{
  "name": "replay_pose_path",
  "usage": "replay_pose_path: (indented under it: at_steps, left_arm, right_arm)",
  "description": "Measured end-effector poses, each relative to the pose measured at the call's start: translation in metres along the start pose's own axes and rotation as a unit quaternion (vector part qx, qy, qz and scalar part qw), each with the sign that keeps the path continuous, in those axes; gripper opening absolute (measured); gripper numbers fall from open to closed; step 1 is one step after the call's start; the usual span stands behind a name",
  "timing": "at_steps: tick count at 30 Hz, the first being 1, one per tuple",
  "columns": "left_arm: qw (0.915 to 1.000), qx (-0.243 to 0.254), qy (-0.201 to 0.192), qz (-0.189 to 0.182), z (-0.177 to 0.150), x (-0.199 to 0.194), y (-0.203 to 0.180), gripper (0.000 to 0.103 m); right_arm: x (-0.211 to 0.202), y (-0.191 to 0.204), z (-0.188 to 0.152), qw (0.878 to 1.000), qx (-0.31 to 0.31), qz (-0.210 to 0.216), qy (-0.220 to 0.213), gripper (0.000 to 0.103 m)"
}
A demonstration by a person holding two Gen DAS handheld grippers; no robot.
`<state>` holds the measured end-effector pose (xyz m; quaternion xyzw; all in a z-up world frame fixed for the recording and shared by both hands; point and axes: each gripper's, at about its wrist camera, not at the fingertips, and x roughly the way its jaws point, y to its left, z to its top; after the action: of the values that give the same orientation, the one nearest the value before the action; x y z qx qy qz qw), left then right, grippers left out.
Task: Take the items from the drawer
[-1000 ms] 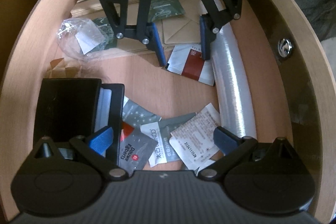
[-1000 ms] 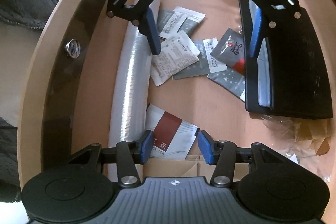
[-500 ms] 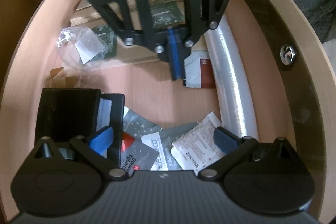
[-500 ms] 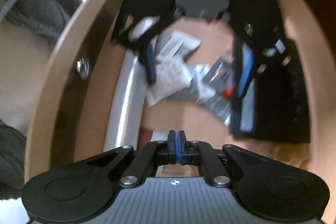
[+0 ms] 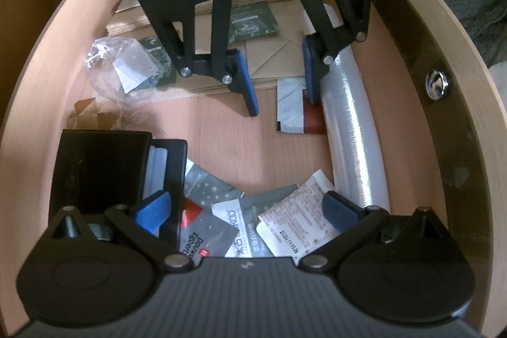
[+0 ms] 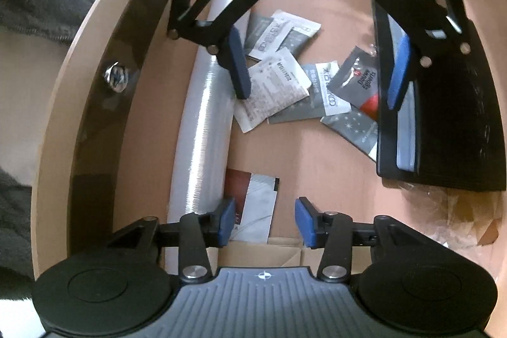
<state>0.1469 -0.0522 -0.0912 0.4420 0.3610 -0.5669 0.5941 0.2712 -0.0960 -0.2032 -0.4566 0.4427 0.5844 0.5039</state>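
The red-and-silver foil tea packet (image 6: 253, 205) lies flat on the wooden drawer (image 6: 317, 154) floor beside a long clear plastic roll (image 6: 202, 129), between my right gripper (image 6: 264, 222) pads, which are spread and holding nothing. My left gripper (image 5: 245, 211) gapes wide over glossy sachets (image 5: 206, 230) and a paper receipt (image 5: 294, 220). Only its camera shows the crinkled cellophane bag (image 5: 123, 68).

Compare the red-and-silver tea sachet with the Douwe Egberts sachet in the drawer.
The tea sachet lies alone against the plastic roll, between the open right tool's fingers. The Douwe Egberts sachet sits in a pile with other packets, beside the black case.
The tea sachet is red and silver; the Douwe Egberts sachet is dark grey with a red corner.
Both lie flat on the drawer floor.
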Motion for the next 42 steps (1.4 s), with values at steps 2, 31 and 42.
replay_pose_path:
  at_steps: [2, 31, 42]
  left_arm:
    - [0.9999, 0.012, -0.006, -0.005, -0.008, -0.004, 0.001, 0.103]
    - [0.9997, -0.007, -0.001, -0.025, -0.031, 0.007, 0.031, 0.103]
    - [0.9997, -0.008, 0.005, -0.024, -0.039, 0.018, 0.044, 0.103]
  right_arm:
    - [0.001, 0.002, 0.0, 1.0, -0.008, -0.026, -0.005, 0.06]
    - [-0.003, -0.01, 0.003, 0.999, 0.031, 0.016, -0.026, 0.042]
    - [-0.003, -0.006, 0.009, 0.999, 0.01, 0.012, -0.036, 0.001]
